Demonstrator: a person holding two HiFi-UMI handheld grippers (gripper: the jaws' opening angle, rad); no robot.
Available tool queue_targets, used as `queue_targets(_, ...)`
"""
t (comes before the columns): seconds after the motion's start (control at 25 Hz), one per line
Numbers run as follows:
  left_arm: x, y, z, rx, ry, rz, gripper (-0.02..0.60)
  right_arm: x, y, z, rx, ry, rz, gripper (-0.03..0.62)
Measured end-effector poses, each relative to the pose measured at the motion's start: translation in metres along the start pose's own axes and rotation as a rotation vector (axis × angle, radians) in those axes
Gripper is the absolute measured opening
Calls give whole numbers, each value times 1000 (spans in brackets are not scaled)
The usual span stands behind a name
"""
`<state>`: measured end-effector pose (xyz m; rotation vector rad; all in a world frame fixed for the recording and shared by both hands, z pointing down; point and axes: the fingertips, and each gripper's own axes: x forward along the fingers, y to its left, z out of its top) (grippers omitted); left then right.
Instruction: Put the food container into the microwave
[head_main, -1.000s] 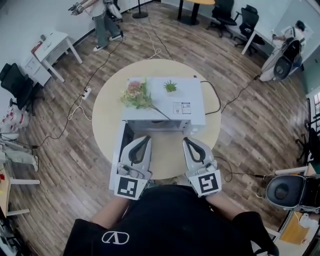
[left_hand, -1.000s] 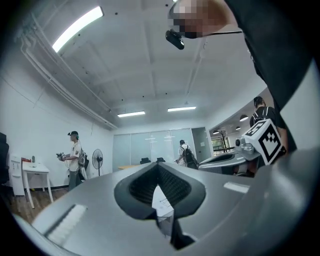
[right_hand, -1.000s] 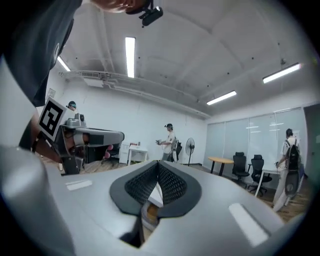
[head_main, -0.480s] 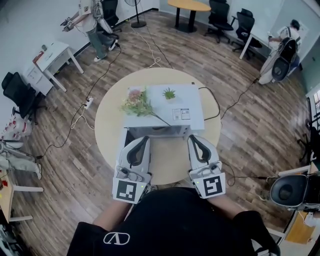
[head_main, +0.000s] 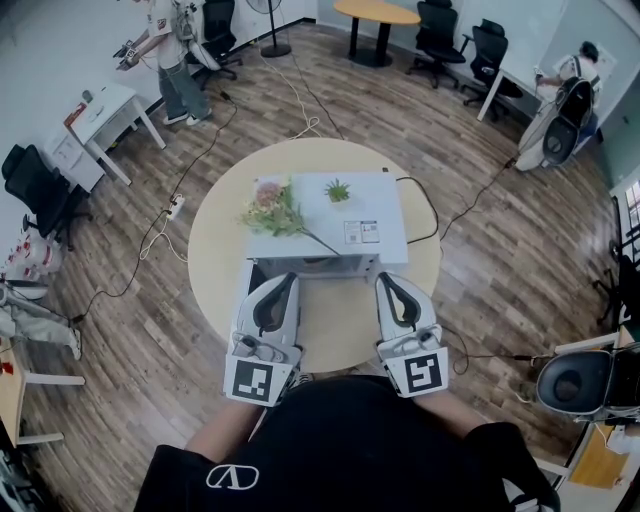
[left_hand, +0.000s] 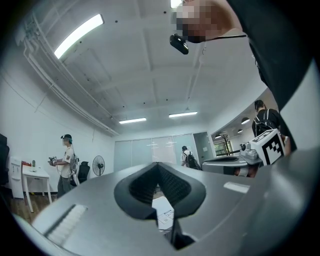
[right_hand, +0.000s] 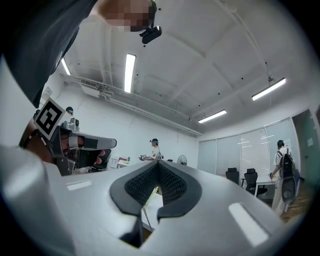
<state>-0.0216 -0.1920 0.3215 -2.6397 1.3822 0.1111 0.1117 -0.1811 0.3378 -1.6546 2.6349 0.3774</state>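
Note:
The white microwave (head_main: 325, 215) stands on a round beige table (head_main: 215, 250), its front facing me. A flower bunch (head_main: 272, 200) and a small green plant (head_main: 338, 189) lie on its top. My left gripper (head_main: 291, 278) and right gripper (head_main: 383, 278) are held side by side close to my chest, tips reaching the table's near edge in front of the microwave. Both are shut with nothing between the jaws, as the left gripper (left_hand: 157, 164) and right gripper (right_hand: 157, 163) views show. No food container appears in any view. I cannot tell how the microwave door stands.
A black cable (head_main: 428, 215) runs off the table to the right and more cables cross the wooden floor. A white desk (head_main: 105, 105) and a person (head_main: 165, 50) are at the far left, office chairs (head_main: 470, 40) and another person (head_main: 570, 80) at the back right.
Both grippers have drawn back slightly toward me and stayed shut. The microwave's open door, seen at the left one second ago, no longer shows. The person at the back left walked further left.

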Motion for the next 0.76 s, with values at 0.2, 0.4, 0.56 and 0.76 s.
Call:
queue_targets(0.2, 2, 1, -5, -4, 10, 1, 0, 3, 3, -3, -2, -1, 8, 8)
queue_targets(0.4, 3, -1, -6, 1, 10, -6, 0, 3, 6, -5, -17, 12, 18, 8)
queue_targets(0.56, 4, -4, -10, 12, 12, -8, 0, 2, 5, -7, -23, 16, 16, 8)
queue_targets(0.76, 1, -8, -10, 16, 16, -11, 0, -3, 5, -9, -13, 30, 8, 8)
